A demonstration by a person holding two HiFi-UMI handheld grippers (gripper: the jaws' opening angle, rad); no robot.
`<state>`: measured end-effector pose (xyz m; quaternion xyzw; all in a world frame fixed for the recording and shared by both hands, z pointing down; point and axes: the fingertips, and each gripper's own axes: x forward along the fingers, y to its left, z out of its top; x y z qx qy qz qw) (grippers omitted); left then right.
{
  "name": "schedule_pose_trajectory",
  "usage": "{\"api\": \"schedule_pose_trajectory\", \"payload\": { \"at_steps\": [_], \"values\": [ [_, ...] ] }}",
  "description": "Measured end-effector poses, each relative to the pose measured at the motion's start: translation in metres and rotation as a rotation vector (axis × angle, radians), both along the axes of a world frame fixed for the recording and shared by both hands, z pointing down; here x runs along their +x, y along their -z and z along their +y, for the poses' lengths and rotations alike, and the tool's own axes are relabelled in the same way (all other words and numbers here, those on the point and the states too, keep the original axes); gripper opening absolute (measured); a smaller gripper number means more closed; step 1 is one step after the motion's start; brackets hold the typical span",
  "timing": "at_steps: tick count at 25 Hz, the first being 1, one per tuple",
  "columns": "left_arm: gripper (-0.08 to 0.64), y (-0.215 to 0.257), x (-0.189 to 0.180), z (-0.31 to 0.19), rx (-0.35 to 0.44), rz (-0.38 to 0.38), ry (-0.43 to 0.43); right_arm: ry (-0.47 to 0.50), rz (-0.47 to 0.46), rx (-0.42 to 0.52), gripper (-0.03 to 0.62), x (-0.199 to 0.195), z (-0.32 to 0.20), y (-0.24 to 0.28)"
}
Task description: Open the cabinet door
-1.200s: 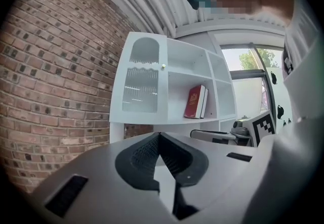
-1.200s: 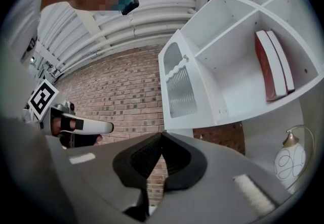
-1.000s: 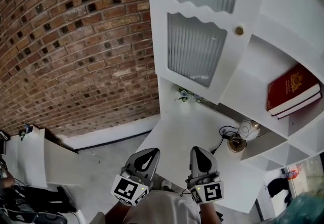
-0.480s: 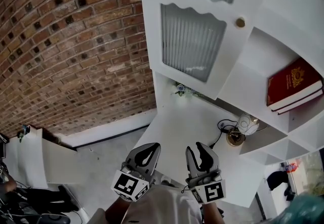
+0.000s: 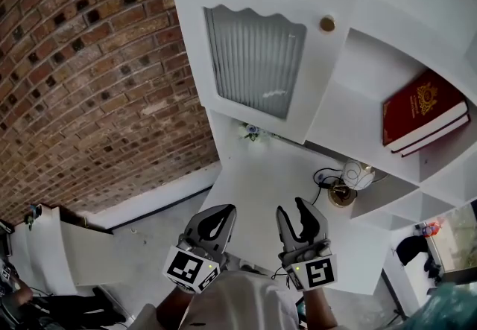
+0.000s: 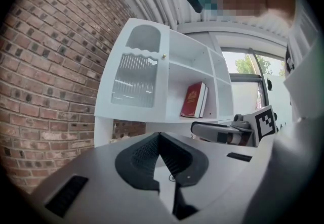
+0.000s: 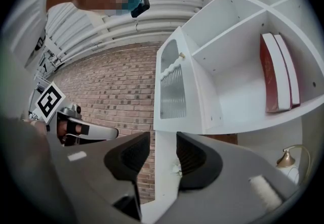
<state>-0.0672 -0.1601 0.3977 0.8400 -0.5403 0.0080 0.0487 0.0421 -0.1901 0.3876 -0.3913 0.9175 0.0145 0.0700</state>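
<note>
The white cabinet door [image 5: 253,60] has ribbed glass panes and a small brass knob [image 5: 327,23]. It stands well above and beyond both grippers, also seen in the left gripper view as door [image 6: 134,79] with knob [image 6: 163,56], and in the right gripper view as door [image 7: 173,91] with knob [image 7: 180,55]. My left gripper [image 5: 221,211] is shut with nothing in it, its pads [image 6: 147,152] meeting at the tip. My right gripper [image 5: 296,209] is apart from the cabinet; its jaws are opening and nothing lies between them [image 7: 163,139].
Open shelves to the door's right hold two red books [image 5: 425,112]. A white desk top [image 5: 261,187] below carries a brass lamp [image 5: 344,191] and small flowers [image 5: 251,131]. A brick wall [image 5: 97,60] runs along the left.
The right gripper's jaws have gone from shut to parted. Both grippers edged forward toward the cabinet, and the cabinet has slid left in the head view.
</note>
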Motion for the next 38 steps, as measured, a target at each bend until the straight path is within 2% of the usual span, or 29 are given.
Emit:
{"api": "schedule_pose_trajectory", "payload": {
  "at_steps": [4, 17, 38],
  "values": [
    [0.009, -0.001, -0.001, -0.008, -0.009, 0.005, -0.007, -0.026, -0.003, -0.005, 0.166, 0.004, -0.015, -0.001],
    [0.009, -0.004, -0.008, -0.035, -0.023, 0.017, -0.016, -0.076, -0.021, 0.101, 0.191, 0.001, -0.063, 0.028],
    [0.009, -0.004, 0.001, -0.052, -0.040, 0.045, -0.046, -0.137, -0.039, 0.140, 0.253, 0.000, -0.122, 0.048]
  ]
}}
